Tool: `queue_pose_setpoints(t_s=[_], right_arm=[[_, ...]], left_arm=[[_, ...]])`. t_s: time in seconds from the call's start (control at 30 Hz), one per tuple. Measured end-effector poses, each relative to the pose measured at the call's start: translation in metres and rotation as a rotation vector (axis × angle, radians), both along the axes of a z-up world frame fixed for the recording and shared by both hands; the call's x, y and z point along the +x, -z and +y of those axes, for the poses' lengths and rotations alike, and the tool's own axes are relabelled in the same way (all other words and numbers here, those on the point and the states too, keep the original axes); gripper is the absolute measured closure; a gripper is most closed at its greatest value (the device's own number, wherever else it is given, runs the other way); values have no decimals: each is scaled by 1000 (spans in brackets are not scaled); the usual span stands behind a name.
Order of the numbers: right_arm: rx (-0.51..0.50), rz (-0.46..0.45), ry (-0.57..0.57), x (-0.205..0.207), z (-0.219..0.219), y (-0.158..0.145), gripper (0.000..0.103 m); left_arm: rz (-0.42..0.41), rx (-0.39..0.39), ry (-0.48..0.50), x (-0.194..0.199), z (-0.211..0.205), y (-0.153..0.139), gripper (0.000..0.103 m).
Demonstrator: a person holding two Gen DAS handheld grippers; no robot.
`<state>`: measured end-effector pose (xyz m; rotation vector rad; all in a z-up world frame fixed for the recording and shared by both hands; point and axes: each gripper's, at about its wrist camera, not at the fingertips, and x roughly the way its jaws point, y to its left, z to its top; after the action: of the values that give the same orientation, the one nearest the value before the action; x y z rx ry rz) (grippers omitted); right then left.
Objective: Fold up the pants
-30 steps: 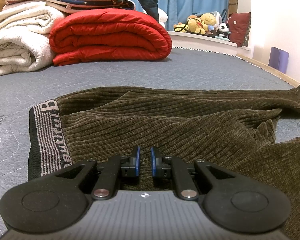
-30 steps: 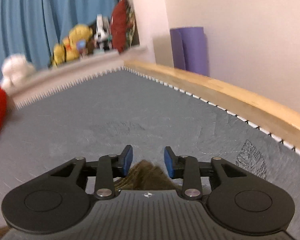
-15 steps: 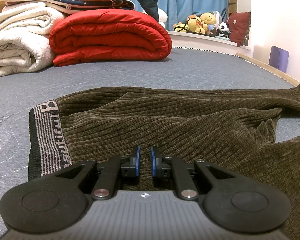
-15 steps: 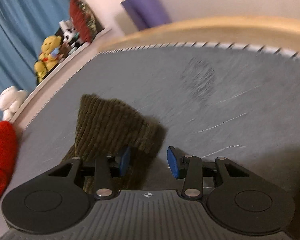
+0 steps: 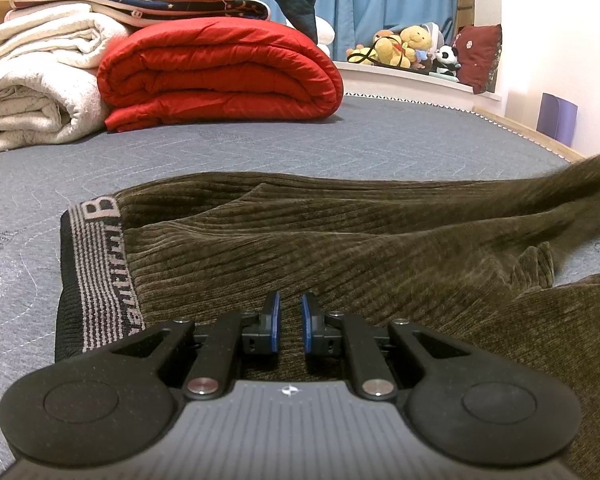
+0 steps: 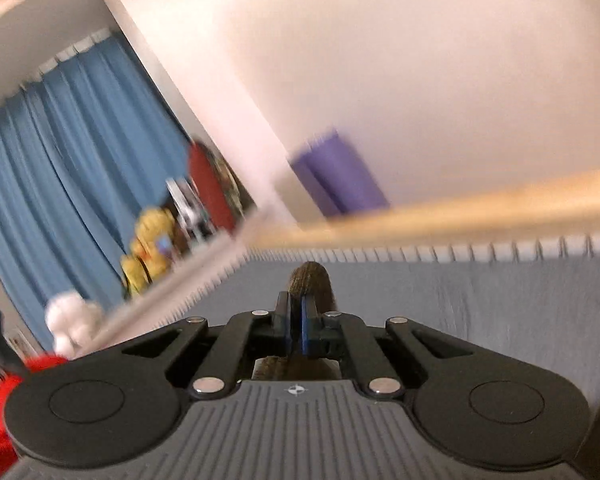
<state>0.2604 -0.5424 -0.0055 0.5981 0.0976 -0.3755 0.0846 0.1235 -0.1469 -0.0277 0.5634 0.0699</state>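
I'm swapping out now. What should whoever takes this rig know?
Right gripper: jaws have just closed, shut on the pants leg end, lifted off the bed.
Left gripper: nearly shut, low over the pants near the waistband; grip unclear.
Pants lie spread across the mattress.
Done: leg end picked up.
Left: probably carry it toward the waistband, then fold.

Left wrist view looks low across the bed (image 5: 300,140); right view rolled; both share the curtain (image 6: 60,152).
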Motion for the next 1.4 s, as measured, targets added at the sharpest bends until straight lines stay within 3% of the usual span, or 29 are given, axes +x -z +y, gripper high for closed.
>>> queue_pose_setpoints(t_s=[0.1,0.23,0.33,0.4,0.5,0.6,0.8,0.9,1.07,1.17,1.23,1.33,1.4], right_arm=[[-106,28,75,-2,7,-23,99],[-106,317,196,12,-2,6,97],[-24,555,251,6,-14,45,94],[-6,589,316,-14,-18,55,89],[-45,558,297,-48,-13,44,89],[-16,495,226,-79,-6,19,89],[7,290,20,-146,46,-60,85],[-10,169,-89,-189,85,-96,70],[-101,42,-270,-233,143,-141,62],[-156,44,-369,-247,174,-148,60],[-172,52,-433,-249,192,-144,60],[-201,56,-497,-248,213,-124,60],[-222,89,-510,-247,223,-107,60]], left_arm=[[2,1,4,0,1,0,91],[4,1,5,0,2,0,91],[7,1,5,1,2,0,91],[10,0,6,1,3,0,91],[21,2,7,4,3,0,91],[38,15,13,7,0,-2,91],[138,104,53,9,-17,-13,82],[155,32,30,2,-6,-38,82],[154,-167,-47,-20,39,-117,84],[123,-243,-37,-48,64,-161,84],[124,-265,-33,-67,79,-175,84],[119,-272,-35,-91,91,-168,84],[138,-295,-69,-103,99,-143,84]])
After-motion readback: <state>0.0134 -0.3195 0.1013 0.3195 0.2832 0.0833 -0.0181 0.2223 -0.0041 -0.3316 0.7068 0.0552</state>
